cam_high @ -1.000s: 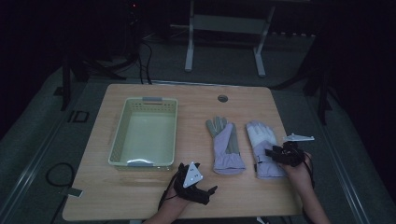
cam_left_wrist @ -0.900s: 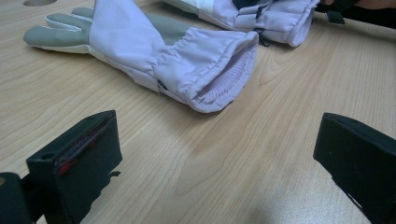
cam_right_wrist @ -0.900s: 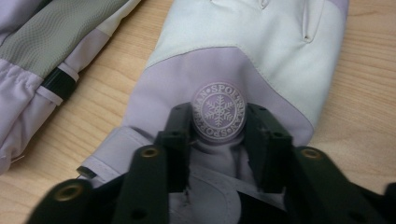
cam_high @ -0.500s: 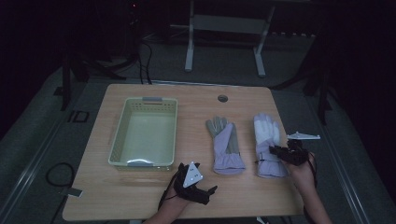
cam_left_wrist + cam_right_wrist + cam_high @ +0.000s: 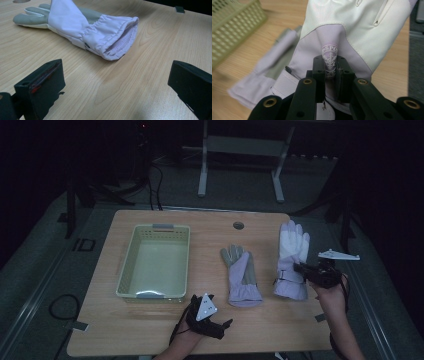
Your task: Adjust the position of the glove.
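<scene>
Table (image 5: 150, 330) first: pale wood, with a green basket (image 5: 127, 270) at its left and two gloves to the right of it. I judge the job as getting the gloves into that basket, which sits well apart from my right side.

Right glove (image 5: 292, 251) lies near the table's right edge, fingers pointing away from me. My right gripper (image 5: 299, 267) is clamped on a pinched-up fold of its lilac back panel, the bit with the snowflake print (image 5: 329, 62). Jaws are tight on fabric alone, a thin ridge. Risk: the fold slides out on the lift, or the heavy cuff swings and drags across the other glove (image 5: 242, 275) just beside it, knocking it askew. Long carry to the basket makes a drop more likely.

Left gripper (image 5: 227, 322) sits low near the front edge, jaws wide apart, holding nothing, aimed at the open cuff (image 5: 120, 42) of the grey-palmed glove. Risk here: closing on the table instead of cloth, or shoving the glove away instead of catching the cuff lip.
</scene>
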